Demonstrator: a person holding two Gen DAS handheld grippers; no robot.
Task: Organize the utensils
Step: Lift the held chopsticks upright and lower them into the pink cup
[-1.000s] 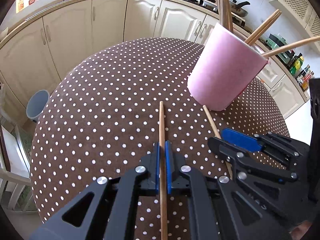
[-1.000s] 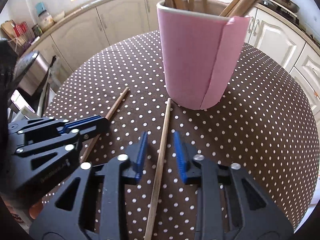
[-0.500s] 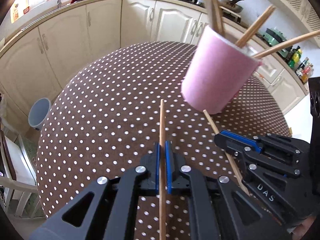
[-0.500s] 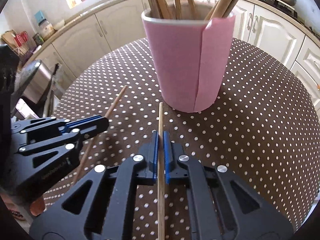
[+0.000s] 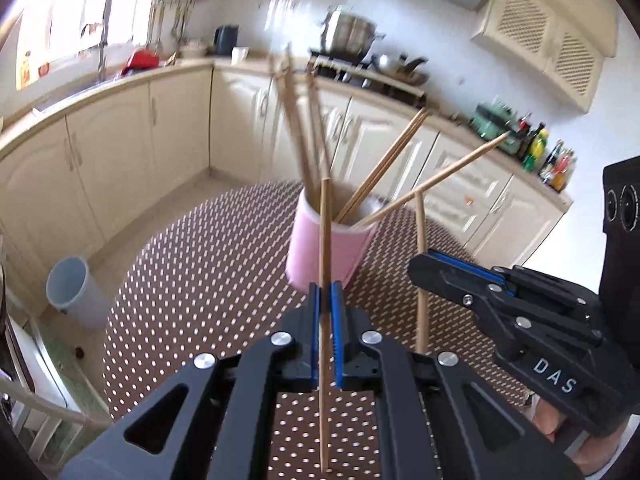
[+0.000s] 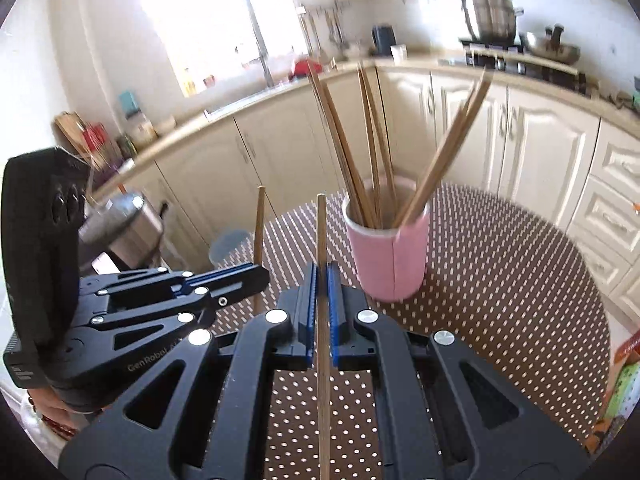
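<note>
A pink cup [image 5: 330,252] with several wooden chopsticks [image 5: 384,166] stands on the brown polka-dot table [image 5: 208,264]; it also shows in the right wrist view [image 6: 390,260]. My left gripper [image 5: 325,288] is shut on one chopstick [image 5: 325,232], held upright above the table, just in front of the cup. My right gripper [image 6: 320,270] is shut on another chopstick [image 6: 320,228], also lifted. The right gripper shows in the left view [image 5: 424,268] with its chopstick [image 5: 419,248]; the left gripper shows in the right view [image 6: 256,276].
Cream kitchen cabinets [image 5: 120,152] and a counter ring the table. A grey bin [image 5: 70,290] stands on the floor at the left. A stove with pots [image 6: 516,48] is at the back. A colourful packet [image 6: 624,384] lies at the table's right edge.
Both grippers have lifted their chopsticks off the table and tilted them upright, and pulled back from the cup. The right gripper closed on its chopstick a second ago.
</note>
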